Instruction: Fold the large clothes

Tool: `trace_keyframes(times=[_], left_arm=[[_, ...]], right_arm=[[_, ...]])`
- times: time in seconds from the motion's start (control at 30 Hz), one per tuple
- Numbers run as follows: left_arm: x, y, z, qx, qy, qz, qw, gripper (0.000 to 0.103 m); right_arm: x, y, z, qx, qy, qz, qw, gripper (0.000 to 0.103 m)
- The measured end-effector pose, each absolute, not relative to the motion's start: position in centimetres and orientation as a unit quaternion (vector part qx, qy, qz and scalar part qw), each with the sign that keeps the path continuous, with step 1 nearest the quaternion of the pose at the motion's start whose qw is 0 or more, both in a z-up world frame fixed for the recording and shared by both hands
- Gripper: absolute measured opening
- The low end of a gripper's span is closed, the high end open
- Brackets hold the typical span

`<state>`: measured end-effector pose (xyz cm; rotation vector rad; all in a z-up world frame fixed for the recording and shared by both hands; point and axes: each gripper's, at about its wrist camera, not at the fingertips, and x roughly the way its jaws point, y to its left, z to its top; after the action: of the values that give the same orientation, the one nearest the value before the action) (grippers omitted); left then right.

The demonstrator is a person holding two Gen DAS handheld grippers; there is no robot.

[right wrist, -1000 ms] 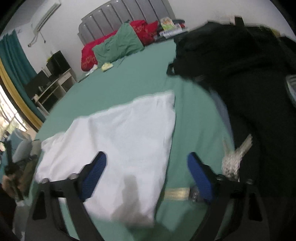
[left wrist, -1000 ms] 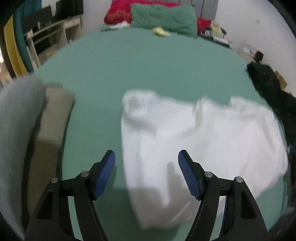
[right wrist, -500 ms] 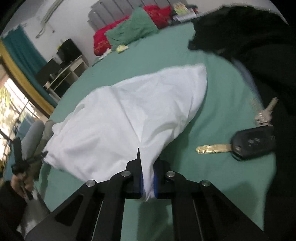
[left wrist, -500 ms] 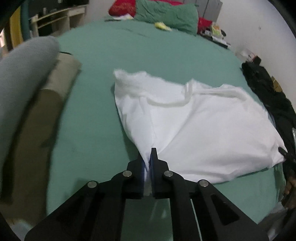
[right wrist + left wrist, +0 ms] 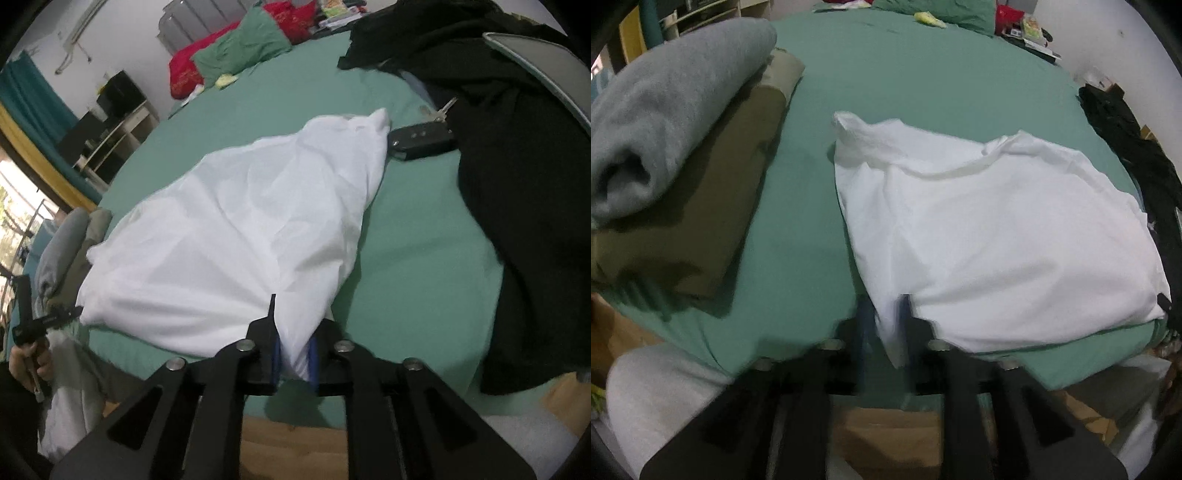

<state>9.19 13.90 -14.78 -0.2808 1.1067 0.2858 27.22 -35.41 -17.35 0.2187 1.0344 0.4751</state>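
Note:
A white T-shirt point(image 5: 990, 229) lies on the green bed sheet point(image 5: 923, 74), its collar toward the far side. My left gripper point(image 5: 886, 325) is shut on the shirt's near left corner at the bed's front edge. My right gripper point(image 5: 293, 354) is shut on the shirt's near right corner point(image 5: 295, 332). The shirt point(image 5: 236, 236) is drawn up toward both grippers. The left gripper also shows in the right wrist view point(image 5: 44, 321), held in a hand.
A rolled grey garment point(image 5: 665, 110) lies on a folded olive one point(image 5: 701, 206) at the left. Black clothing point(image 5: 517, 166) covers the right side, with a car key fob and keys point(image 5: 421, 138) beside it. Pillows point(image 5: 240, 48) lie at the far end.
Both grippers went from open above the shirt to shut on its near corners, then pulled the shirt toward the bed's front edge.

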Motion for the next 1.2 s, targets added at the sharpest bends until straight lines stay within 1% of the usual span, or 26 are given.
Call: trace_keyframes(times=[0.03, 0.07, 0.1, 0.13, 0.17, 0.2, 0.3, 0.4, 0.43, 0.53, 0.67, 0.73, 0.77, 0.9, 0.97, 1.13, 1.2], left_arm=[[9.4, 14.0, -14.2, -0.125, 0.513, 0.140, 0.838, 0.052], [8.9, 13.6, -13.5, -0.118, 0.504, 0.143, 0.844, 0.053], [9.2, 13.5, -12.8, -0.107, 0.497, 0.143, 0.849, 0.053], [9.9, 13.4, -12.0, -0.100, 0.489, 0.136, 0.856, 0.053], [10.5, 12.9, -11.4, -0.099, 0.484, 0.128, 0.860, 0.054], [11.0, 12.7, -11.2, -0.097, 0.481, 0.116, 0.864, 0.054], [13.8, 12.1, -12.7, -0.099, 0.512, 0.079, 0.850, 0.054], [16.8, 12.3, -16.4, -0.154, 0.560, 0.060, 0.812, 0.054], [17.4, 12.4, -17.1, -0.156, 0.562, 0.066, 0.809, 0.054], [19.3, 12.6, -16.7, -0.126, 0.540, 0.082, 0.828, 0.054], [22.4, 14.1, -17.2, -0.126, 0.538, 0.100, 0.827, 0.054], [24.0, 15.1, -17.4, -0.115, 0.532, 0.113, 0.831, 0.054], [24.7, 15.7, -17.5, -0.109, 0.524, 0.127, 0.835, 0.054], [26.6, 18.3, -17.6, -0.100, 0.497, 0.195, 0.840, 0.054], [27.1, 19.7, -17.8, -0.100, 0.485, 0.215, 0.842, 0.056], [26.7, 21.1, -16.8, -0.097, 0.477, 0.276, 0.828, 0.056], [26.0, 20.9, -16.1, -0.095, 0.475, 0.275, 0.831, 0.056]], right_arm=[[27.6, -35.3, -16.9, 0.093, 0.480, 0.211, 0.846, 0.025], [27.3, -35.4, -16.5, 0.083, 0.471, 0.200, 0.855, 0.036], [27.5, -35.3, -15.9, 0.071, 0.457, 0.186, 0.867, 0.044], [27.5, -35.2, -15.4, 0.065, 0.445, 0.179, 0.875, 0.048], [27.5, -35.1, -14.9, 0.060, 0.428, 0.172, 0.885, 0.055], [27.5, -34.9, -14.5, 0.058, 0.416, 0.171, 0.891, 0.061], [28.4, -33.7, -13.8, 0.062, 0.395, 0.190, 0.897, 0.062], [29.5, -31.9, -14.0, 0.065, 0.393, 0.221, 0.890, 0.062], [29.8, -31.2, -14.2, 0.064, 0.396, 0.229, 0.887, 0.062], [30.0, -29.6, -15.0, 0.056, 0.408, 0.246, 0.877, 0.062], [30.1, -28.1, -16.4, 0.038, 0.427, 0.258, 0.866, 0.062], [30.4, -28.0, -17.1, 0.037, 0.430, 0.265, 0.863, 0.064], [30.6, -28.0, -17.4, 0.035, 0.433, 0.261, 0.862, 0.067], [31.6, -29.1, -18.8, 0.025, 0.458, 0.207, 0.864, 0.067], [31.9, -29.7, -18.9, 0.037, 0.461, 0.200, 0.864, 0.067], [31.8, -28.7, -18.7, -0.001, 0.458, 0.188, 0.869, 0.067], [31.9, -28.5, -18.7, -0.003, 0.458, 0.185, 0.870, 0.067]])
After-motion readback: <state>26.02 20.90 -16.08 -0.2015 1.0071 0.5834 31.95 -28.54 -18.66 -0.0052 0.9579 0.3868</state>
